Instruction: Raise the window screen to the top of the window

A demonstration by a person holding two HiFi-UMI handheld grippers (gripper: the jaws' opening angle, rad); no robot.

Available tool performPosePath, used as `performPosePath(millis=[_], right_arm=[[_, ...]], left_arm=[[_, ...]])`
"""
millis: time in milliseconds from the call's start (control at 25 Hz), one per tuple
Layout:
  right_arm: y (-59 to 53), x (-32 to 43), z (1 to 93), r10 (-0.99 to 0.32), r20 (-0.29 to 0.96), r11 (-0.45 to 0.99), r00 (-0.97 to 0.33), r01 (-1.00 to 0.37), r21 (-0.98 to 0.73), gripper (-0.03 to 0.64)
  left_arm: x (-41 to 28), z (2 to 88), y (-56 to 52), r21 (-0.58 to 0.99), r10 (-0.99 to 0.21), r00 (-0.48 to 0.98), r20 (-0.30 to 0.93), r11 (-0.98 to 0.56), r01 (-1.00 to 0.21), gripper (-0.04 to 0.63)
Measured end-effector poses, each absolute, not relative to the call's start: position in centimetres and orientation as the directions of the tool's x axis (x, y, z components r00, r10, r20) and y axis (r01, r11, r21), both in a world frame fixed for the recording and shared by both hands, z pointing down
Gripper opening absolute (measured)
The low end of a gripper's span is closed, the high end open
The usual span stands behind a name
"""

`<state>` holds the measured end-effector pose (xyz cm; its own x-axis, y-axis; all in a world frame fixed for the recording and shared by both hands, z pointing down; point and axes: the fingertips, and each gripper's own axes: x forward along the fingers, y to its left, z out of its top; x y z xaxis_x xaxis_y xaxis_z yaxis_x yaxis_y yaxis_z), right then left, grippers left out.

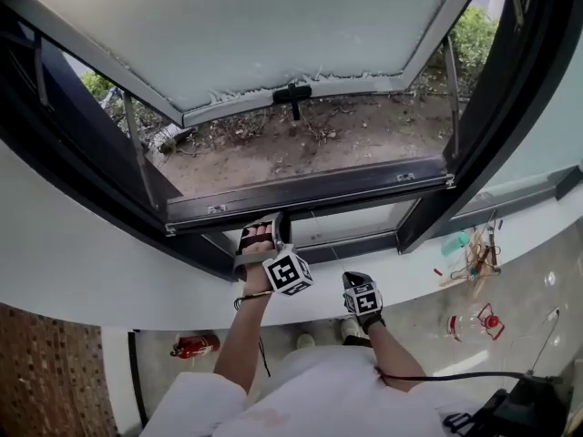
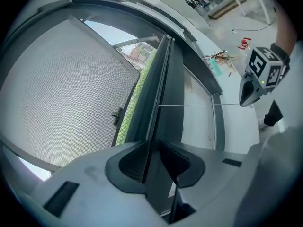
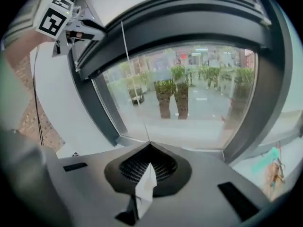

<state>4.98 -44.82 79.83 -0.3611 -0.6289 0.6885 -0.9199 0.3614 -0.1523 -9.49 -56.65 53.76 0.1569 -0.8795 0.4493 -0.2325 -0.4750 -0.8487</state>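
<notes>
The pale mesh panel (image 1: 246, 25) (image 2: 61, 93) tilts outward above the dark lower rail (image 1: 310, 194) of the window. My left gripper (image 1: 262, 233) (image 2: 154, 157) is up at this rail, with a thin dark edge of the rail (image 2: 158, 79) pinched between its jaws. My right gripper (image 1: 359, 282) (image 3: 149, 148) hangs lower and to the right, below the white sill. It is shut on a thin pale cord (image 3: 132, 79) (image 2: 199, 105). The cord runs taut from its tips up to the frame beside the left gripper (image 3: 78, 30). A black handle (image 1: 291, 94) sits on the panel's lower edge.
The white sill (image 1: 91, 271) curves below the frame. Small tools and a teal item (image 1: 474, 253) lie on its right part. On the floor below are a red fire extinguisher (image 1: 193, 345) and a black cable (image 1: 455, 376). Bare ground and shrubs (image 1: 301, 135) lie outside.
</notes>
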Motion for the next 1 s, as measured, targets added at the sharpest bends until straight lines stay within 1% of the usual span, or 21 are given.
performPosePath(millis=[80, 160, 240, 400, 440, 560, 760, 880, 1000], right_arm=[[-43.0, 6.7, 82.1, -0.586, 0.736, 0.307, -0.34, -0.933, -0.187, 0.002], [-41.6, 7.1, 83.1, -0.59, 0.72, 0.303, -0.365, -0.927, -0.221, 0.002], [-41.0, 6.3, 83.1, -0.595, 0.702, 0.343, -0.391, -0.914, -0.219, 0.002], [-41.0, 3.4, 83.0, -0.597, 0.68, 0.475, -0.426, -0.87, -0.128, 0.002], [-40.8, 3.1, 83.1, -0.6, 0.676, 0.492, -0.429, -0.864, -0.112, 0.002], [-40.3, 3.1, 83.4, -0.599, 0.673, 0.491, -0.433, -0.863, -0.118, 0.002], [-40.3, 3.9, 83.3, -0.61, 0.67, 0.492, -0.423, -0.865, -0.099, 0.002], [-40.3, 4.3, 82.9, -0.619, 0.665, 0.494, -0.418, -0.865, -0.085, 0.002], [-40.3, 4.6, 82.9, -0.621, 0.663, 0.492, -0.418, -0.866, -0.084, 0.002]], left_arm=[[-9.5, 53.8, -56.6, -0.848, -0.878, 0.153, 0.454, -0.478, -0.229, 0.083], [-9.5, 53.9, -56.4, -0.849, -0.877, 0.146, 0.458, -0.48, -0.221, 0.083], [-9.6, 53.8, -56.4, -0.853, -0.882, 0.142, 0.45, -0.472, -0.222, 0.083], [-9.9, 53.3, -56.9, -0.875, -0.903, 0.135, 0.407, -0.428, -0.227, 0.08], [-9.9, 53.3, -56.8, -0.873, -0.903, 0.144, 0.404, -0.428, -0.235, 0.067], [-9.7, 53.3, -56.7, -0.862, -0.899, 0.166, 0.406, -0.437, -0.256, 0.052], [-9.7, 53.5, -56.7, -0.857, -0.89, 0.17, 0.423, -0.454, -0.245, 0.054], [-9.7, 53.5, -56.6, -0.831, -0.886, 0.207, 0.414, -0.461, -0.311, 0.054], [-9.6, 52.9, -56.5, -0.762, -0.893, 0.274, 0.357, -0.448, -0.468, 0.054]])
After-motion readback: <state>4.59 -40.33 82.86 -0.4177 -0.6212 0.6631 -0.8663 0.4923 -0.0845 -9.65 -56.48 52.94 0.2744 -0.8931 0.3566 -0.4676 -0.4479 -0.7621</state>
